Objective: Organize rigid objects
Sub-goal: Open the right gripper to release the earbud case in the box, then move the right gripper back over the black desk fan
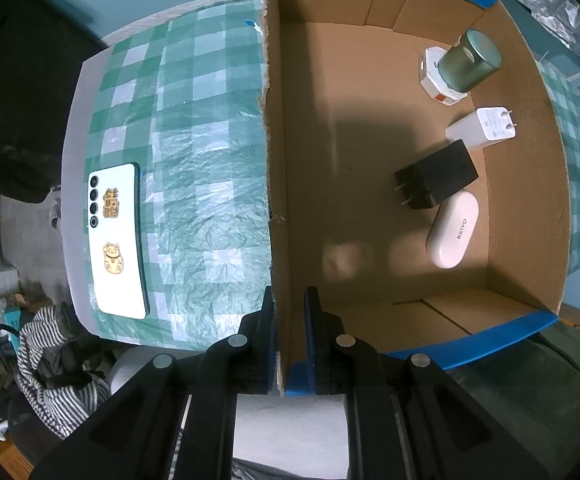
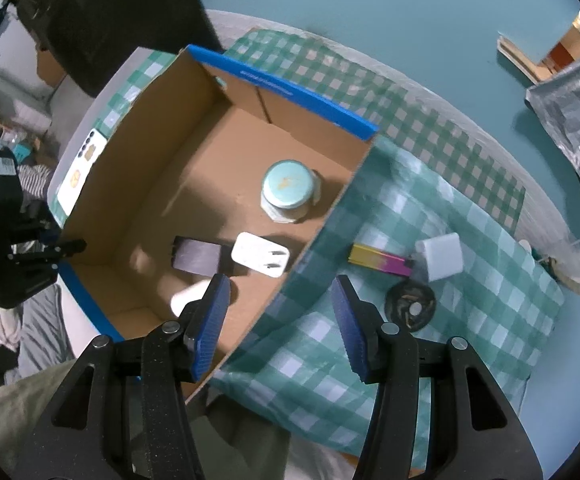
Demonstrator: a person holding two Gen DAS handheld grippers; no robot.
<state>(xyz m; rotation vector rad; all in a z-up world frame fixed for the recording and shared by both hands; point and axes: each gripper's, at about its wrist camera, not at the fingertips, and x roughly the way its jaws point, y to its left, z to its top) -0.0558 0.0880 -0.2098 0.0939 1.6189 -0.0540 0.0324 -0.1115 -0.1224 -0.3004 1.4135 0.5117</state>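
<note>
Pinching cardboard box (image 1: pixel 274 160) wall edge: left gripper (image 1: pixel 290 340). Right gripper (image 2: pixel 280 320) spread, empty, over box rim; floor's left half bare.

A lived-in home: checked tablecloth (image 1: pixel 194 128), striped clothing (image 1: pixel 50 364) heaped on the cluttered floor.

The cardboard box (image 1: pixel 370 168) is plain brown inside with a blue band along its rim; the tablecloth (image 1: pixel 194 152) is checked green and white; the phone (image 1: pixel 117 242) has a white back with gold cat stickers; in the box a tin (image 1: pixel 472 60) is dark green with a pale blue-green lid, one charger (image 1: pixel 482 128) white, another charger (image 1: pixel 436 180) black, a case (image 1: pixel 452 230) cream; on the cloth a stick (image 2: pixel 380 259) shades from yellow to pink to purple, a cube (image 2: pixel 440 257) is white, a disc (image 2: pixel 410 306) dark; the gripper pads (image 2: pixel 210 316) are blue on black fingers.
</note>
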